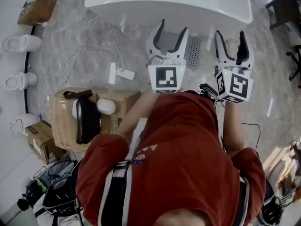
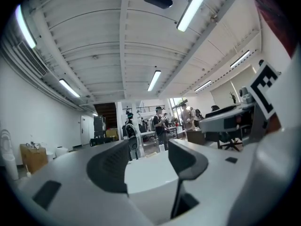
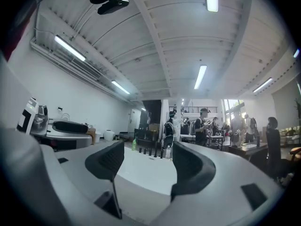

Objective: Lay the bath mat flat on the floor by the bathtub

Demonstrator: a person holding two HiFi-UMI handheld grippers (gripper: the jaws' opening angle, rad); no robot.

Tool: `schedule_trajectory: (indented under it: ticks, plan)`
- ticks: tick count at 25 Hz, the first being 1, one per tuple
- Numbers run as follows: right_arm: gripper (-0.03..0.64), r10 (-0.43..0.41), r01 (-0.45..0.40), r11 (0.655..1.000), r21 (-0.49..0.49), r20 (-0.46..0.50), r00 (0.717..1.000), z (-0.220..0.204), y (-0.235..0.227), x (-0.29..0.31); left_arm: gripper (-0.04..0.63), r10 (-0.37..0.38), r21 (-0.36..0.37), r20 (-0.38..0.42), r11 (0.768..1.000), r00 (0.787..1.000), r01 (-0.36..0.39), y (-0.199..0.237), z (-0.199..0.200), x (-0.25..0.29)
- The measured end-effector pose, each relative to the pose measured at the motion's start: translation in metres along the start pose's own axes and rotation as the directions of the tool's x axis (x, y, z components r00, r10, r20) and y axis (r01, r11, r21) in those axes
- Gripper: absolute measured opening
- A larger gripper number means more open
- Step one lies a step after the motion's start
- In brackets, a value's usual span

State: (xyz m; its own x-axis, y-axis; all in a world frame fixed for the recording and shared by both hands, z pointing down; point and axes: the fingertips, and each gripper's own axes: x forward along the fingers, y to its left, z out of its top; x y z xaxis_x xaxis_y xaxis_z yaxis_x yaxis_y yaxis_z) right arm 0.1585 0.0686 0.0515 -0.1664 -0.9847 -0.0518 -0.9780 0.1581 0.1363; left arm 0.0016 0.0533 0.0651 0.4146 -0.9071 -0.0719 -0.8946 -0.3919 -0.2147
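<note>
pale marbled floor [image 1: 263, 55], long white bathtub [image 1: 141, 6] at the far side. grey dotted bath mat [image 1: 193, 52] flat on that floor just beside the tub, partly hidden behind the left gripper [image 1: 173, 28]. left gripper and right gripper [image 1: 230, 34] both held up, jaws apart, nothing between them. mat below and between the two, nearer the left. long axis hard to tell, seemingly along the tub. looks already laid.

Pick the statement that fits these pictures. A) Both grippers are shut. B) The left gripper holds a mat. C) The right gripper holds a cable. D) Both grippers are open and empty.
D: the left gripper and the right gripper each have their jaws standing apart, with nothing held between them.
</note>
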Motion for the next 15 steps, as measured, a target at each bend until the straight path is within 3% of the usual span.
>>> schedule_trajectory:
  ticks: [10,15]
  plan:
    - [0.272,-0.007,0.008,1.000,0.020,-0.035,0.999,-0.015,0.004,-0.004,0.250,-0.014,-0.054,-0.020,0.998,1.000,0.013,-0.004,-0.012,-0.002]
    - [0.207,-0.012,0.012,1.000,0.021,-0.022,1.000,-0.009,0.001,0.002,0.201,-0.035,-0.084,-0.021,0.996,0.999,0.033,-0.013,-0.009,0.001]
